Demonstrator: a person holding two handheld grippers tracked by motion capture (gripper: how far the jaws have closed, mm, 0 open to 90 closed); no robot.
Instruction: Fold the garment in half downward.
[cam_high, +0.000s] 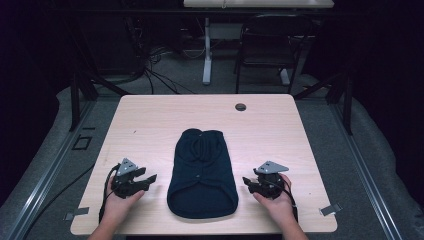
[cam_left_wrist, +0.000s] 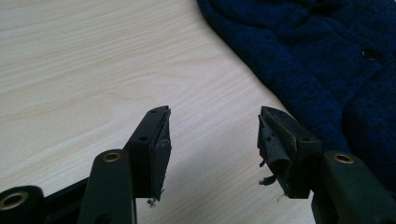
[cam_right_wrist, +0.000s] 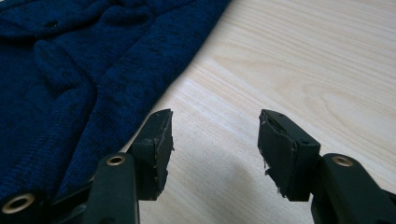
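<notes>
On the light wooden counter (cam_high: 150, 120), two tools flank one dark blue knitted garment (cam_high: 202, 172), a small sweater with a hood or collar folded at its far end and a rounded hem nearest the person. At the left, one hand (cam_high: 116, 207) holds the left tool (cam_high: 146, 181), which rests low on the counter with its two black jaws spread wide and nothing between them; a grey three-cornered plate sits on top of it. In the left gripper view the left tool (cam_left_wrist: 214, 135) has bare wood between its jaws, and the garment (cam_left_wrist: 317, 60) lies just beyond and to the right of the right-hand jaw, apart from it, with one small dark button (cam_left_wrist: 370, 54) on the knit. The garment lies flat in the middle, between the two tools. To its right, the other hand (cam_high: 278, 205) holds the right tool (cam_high: 248, 183), likewise wide and empty, its tips just beside the garment's edge. In the right gripper view the right tool (cam_right_wrist: 215, 135) frames bare counter, with the garment (cam_right_wrist: 84, 70) just left of the left-hand jaw. One round dark grommet (cam_high: 240, 107) sits at the counter's far edge, well apart from both tools.
</notes>
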